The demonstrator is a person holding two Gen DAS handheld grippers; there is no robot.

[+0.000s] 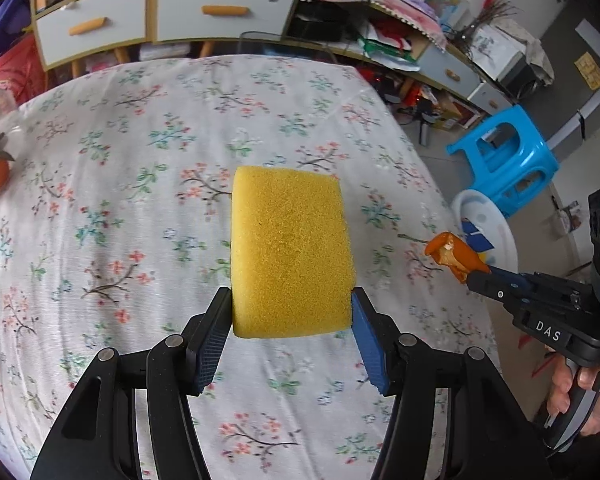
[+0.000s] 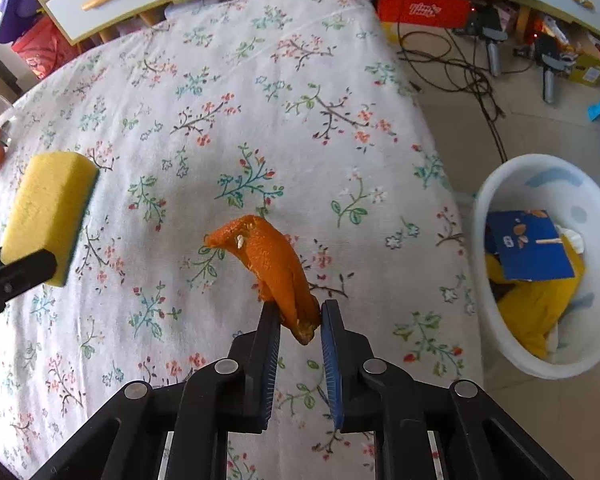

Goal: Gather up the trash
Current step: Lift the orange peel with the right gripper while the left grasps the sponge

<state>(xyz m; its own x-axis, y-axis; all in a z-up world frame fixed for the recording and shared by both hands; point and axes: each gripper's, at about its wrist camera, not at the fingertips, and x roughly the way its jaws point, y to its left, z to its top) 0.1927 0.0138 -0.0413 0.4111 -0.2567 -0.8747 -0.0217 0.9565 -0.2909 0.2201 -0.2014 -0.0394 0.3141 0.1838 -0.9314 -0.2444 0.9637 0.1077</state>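
Two hand-held grippers hold items above the floral-cloth table [image 2: 260,80]. Right hand-held gripper [image 2: 300,316] pinches an orange peel [image 2: 268,260], long axis pointing forward-left. Left hand-held gripper [image 1: 292,308] clamps a yellow sponge [image 1: 290,252], long axis pointing forward. White bin [image 2: 500,184] stands on the floor, right of the table.

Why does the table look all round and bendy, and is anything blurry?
Left wrist view: the fisheye lens bows the floral tablecloth, corners go dark, the sponge is sharp, the cabinet slightly soft. Right wrist view: same bending, the orange peel is crisp, soft daylight, a faint shadow beneath it.
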